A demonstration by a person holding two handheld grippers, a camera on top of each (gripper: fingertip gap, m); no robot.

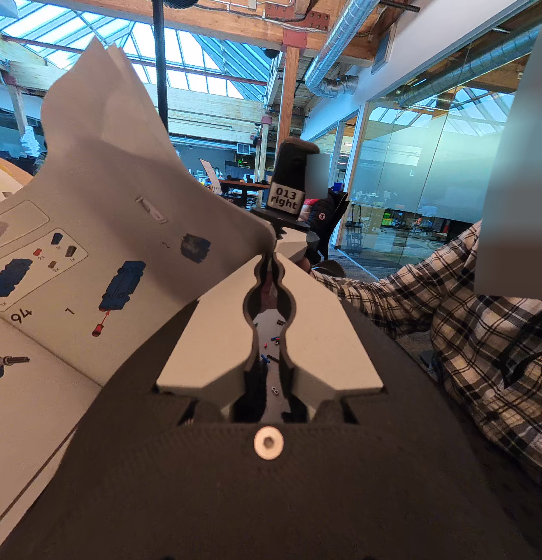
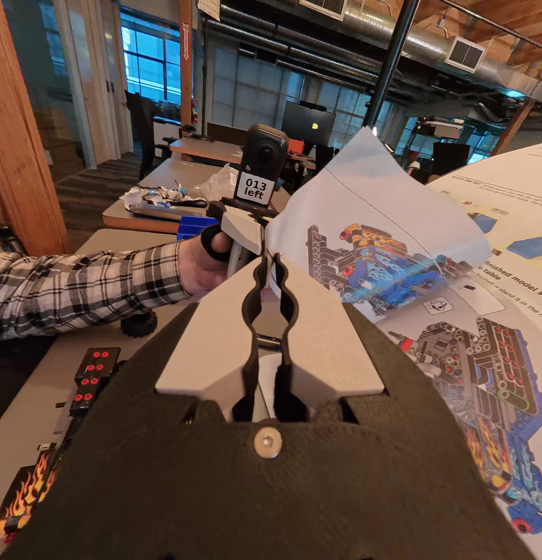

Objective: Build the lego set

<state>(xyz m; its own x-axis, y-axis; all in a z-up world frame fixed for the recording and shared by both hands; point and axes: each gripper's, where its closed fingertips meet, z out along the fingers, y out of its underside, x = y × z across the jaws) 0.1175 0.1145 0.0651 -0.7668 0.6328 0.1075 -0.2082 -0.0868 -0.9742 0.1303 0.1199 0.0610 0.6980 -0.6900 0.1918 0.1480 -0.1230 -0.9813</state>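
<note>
Both the left claw and the right claw were clamped on a lifted white paper page of the instruction booklet. A black flame-decorated lego assembly lay unfinished at the table's near left edge, with much building left, seemingly.

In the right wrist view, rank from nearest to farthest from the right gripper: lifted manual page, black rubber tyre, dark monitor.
1. Lifted white instruction-manual page, at the right gripper tips.
2. Black rubber tyre, left, on the grey table.
3. Dark monitor, far background.

Lettered white label on each camera; print on instruction booklet
</note>
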